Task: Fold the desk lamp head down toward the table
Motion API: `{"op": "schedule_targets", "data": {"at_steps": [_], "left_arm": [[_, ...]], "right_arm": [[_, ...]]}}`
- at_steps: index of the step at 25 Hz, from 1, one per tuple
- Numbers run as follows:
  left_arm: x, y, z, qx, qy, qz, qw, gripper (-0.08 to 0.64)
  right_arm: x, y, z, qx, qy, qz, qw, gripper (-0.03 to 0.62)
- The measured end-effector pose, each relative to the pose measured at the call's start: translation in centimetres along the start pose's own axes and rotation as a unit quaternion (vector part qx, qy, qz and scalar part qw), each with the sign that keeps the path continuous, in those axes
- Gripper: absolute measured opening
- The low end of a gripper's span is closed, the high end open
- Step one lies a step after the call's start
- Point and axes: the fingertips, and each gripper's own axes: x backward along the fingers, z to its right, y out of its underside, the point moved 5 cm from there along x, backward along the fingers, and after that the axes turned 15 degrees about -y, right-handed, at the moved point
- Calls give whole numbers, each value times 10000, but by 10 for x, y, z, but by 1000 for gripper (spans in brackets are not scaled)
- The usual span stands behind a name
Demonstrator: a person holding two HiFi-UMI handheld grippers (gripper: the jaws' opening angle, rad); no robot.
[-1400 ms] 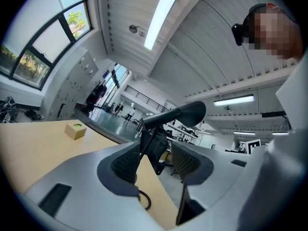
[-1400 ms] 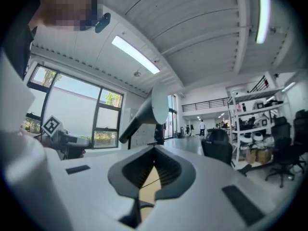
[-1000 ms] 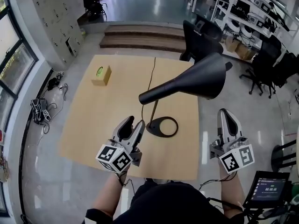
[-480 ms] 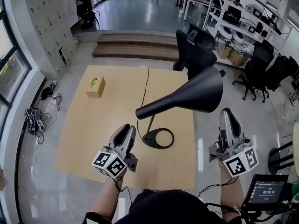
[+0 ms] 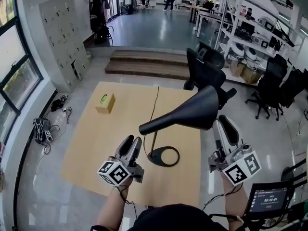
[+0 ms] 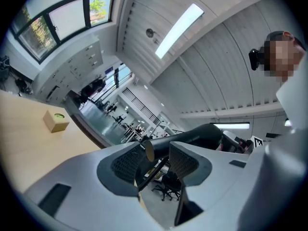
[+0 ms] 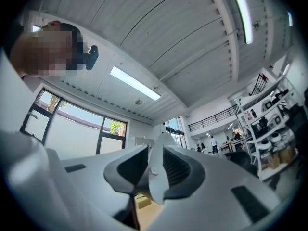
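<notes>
Holding my right gripper (image 7: 154,170) clamped on the pale rim of the black desk lamp head (image 5: 185,113), raised roughly level above its ring base (image 5: 154,160) on the wooden table (image 5: 91,138); my left gripper (image 6: 153,154), jaws just opened, stands apart with the head's narrow end between them, untouched.

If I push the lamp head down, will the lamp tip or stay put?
The lamp head is wide and overhangs the thin stem, so it looks top-heavy and may tip. The ring base is small and hollow, so it will probably slide or lift on the smooth table unless steadied.
</notes>
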Motion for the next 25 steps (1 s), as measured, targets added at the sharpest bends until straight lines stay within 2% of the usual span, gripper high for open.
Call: {"op": "schedule_targets", "data": {"at_steps": [5, 9, 14, 18, 25], "left_arm": [[-15, 5, 17, 50, 30, -13, 10000, 172], [-17, 2, 18, 151, 252, -11, 9996, 172], [-25, 6, 21, 147, 442, -155, 9988, 172], [-31, 7, 27, 81, 307, -189, 9993, 172], [-29, 2, 21, -235, 133, -231, 9994, 172]], "right_arm": [[1, -2, 15, -324, -199, -15, 9993, 77], [-8, 5, 3, -322, -373, -151, 9987, 77], [-12, 9, 0, -278, -295, -240, 9989, 75], [-7, 5, 4, -371, -421, -172, 9983, 35], [-6, 14, -1, -611, -473, 9, 9970, 28]]}}
